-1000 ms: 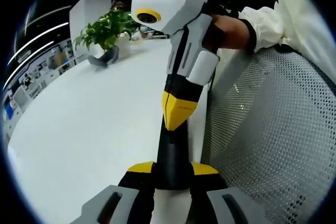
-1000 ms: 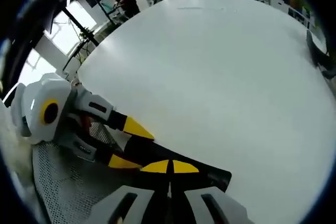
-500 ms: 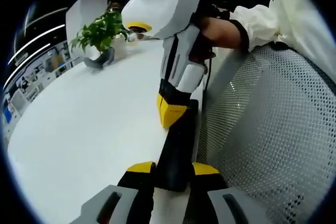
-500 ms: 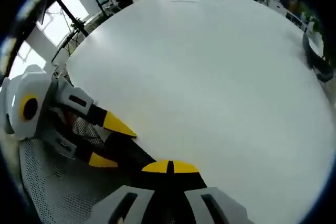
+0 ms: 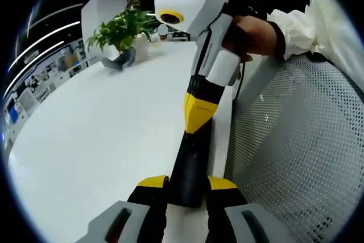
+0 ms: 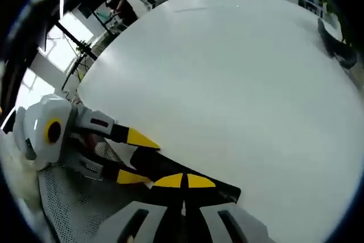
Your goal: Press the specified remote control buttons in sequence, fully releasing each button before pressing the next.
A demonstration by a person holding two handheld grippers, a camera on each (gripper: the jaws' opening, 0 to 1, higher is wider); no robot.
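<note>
Lifted toward twelve o'clock, the right gripper [image 5: 197, 119], jaws together, tops the slim black remote [image 5: 189, 166] clamped by the left gripper [image 5: 187, 185].

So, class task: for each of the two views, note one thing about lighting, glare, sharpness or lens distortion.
Left gripper view: fisheye bends the white table edge into a curve; the potted plant at the far end looks soft, while the remote control in the left tool is sharp. Right gripper view: bright windows are blown out, and the table shows even light with little shadow.
</note>
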